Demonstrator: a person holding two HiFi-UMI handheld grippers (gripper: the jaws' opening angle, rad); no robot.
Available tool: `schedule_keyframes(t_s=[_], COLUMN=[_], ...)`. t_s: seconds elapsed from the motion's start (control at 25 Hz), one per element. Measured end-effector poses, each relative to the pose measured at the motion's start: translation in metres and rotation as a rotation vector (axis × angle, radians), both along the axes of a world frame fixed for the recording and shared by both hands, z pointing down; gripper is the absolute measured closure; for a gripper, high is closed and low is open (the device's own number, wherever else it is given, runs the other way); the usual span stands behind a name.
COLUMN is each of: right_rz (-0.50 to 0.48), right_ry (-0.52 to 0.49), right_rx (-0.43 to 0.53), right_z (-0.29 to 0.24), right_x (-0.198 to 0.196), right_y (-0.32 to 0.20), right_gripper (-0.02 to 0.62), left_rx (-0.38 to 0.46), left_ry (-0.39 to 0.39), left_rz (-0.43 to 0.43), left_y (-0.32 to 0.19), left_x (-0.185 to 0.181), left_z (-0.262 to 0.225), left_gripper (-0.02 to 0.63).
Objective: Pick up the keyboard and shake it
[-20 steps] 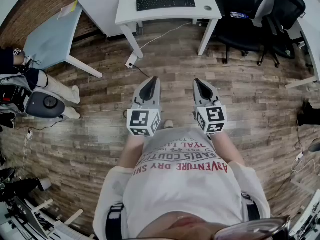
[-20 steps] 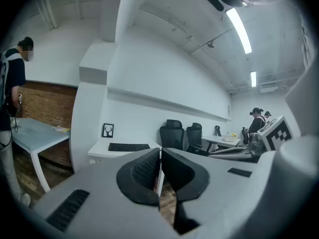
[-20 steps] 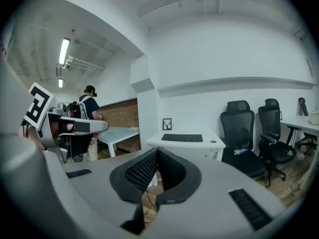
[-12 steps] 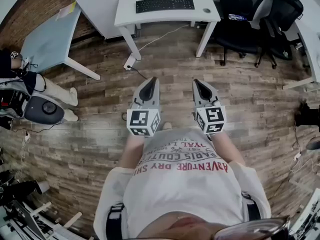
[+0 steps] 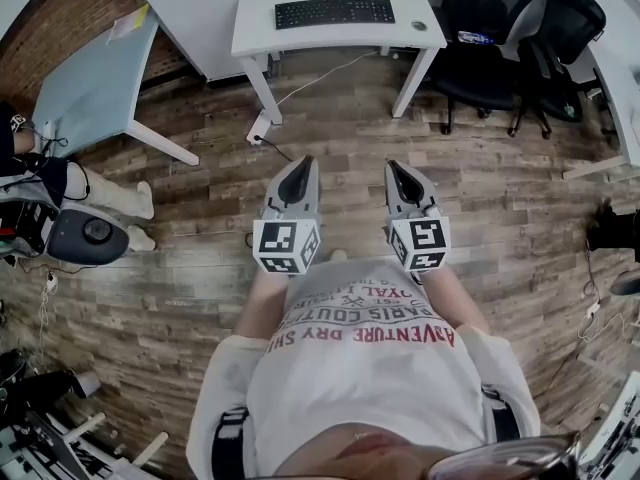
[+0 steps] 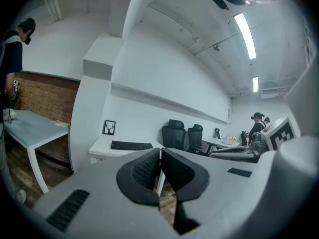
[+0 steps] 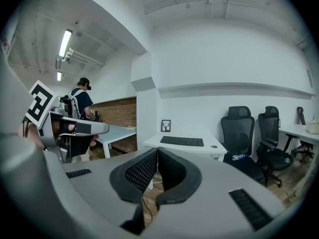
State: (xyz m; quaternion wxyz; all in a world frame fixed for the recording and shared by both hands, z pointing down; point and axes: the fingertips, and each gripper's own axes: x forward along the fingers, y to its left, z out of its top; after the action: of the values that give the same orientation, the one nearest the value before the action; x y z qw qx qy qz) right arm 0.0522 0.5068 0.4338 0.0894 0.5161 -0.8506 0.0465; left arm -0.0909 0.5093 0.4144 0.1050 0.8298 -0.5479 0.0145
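A black keyboard (image 5: pixel 334 11) lies on a white desk (image 5: pixel 260 28) at the far end of the head view; it also shows as the keyboard (image 6: pixel 131 145) in the left gripper view and the keyboard (image 7: pixel 182 141) in the right gripper view. Both grippers are held side by side in front of the person's chest, well short of the desk. The left gripper (image 5: pixel 298 176) is shut and holds nothing. The right gripper (image 5: pixel 400 176) is likewise shut and holds nothing. Their jaw tips meet in each gripper view, at the left gripper (image 6: pixel 159 153) and the right gripper (image 7: pixel 157 152).
Two black office chairs (image 5: pixel 500 28) stand right of the desk. A pale blue table (image 5: pixel 95 78) stands at the left, with a person (image 5: pixel 40 168) beside it. A cable and power strip (image 5: pixel 262 123) lie on the wooden floor before the desk. A small round object (image 5: pixel 417 25) sits on the desk's right end.
The view has shifted slightly; the desk and keyboard sit a touch further right in the head view. The person at the left has moved a little. Both grippers keep their pose.
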Motion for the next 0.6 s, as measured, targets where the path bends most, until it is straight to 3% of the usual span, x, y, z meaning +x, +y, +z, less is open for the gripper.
schedule_keyframes(t_s=[0.36,0.6], right_rz=[0.036,-0.005], right_ry=[-0.005,-0.017], right_rx=[-0.106,-0.119], right_z=[0.026,0.035], right_x=[-0.009,-0.012], right_y=[-0.025,-0.062], right_gripper=[0.569,0.569], left_rx=[-0.065,-0.077], left_ry=[0.013,0.004], left_rz=[-0.025,-0.07], left_y=[-0.015,-0.045], left_x=[-0.028,-0.033], left_z=[0.023,0.03], left_gripper=[0.574,0.574])
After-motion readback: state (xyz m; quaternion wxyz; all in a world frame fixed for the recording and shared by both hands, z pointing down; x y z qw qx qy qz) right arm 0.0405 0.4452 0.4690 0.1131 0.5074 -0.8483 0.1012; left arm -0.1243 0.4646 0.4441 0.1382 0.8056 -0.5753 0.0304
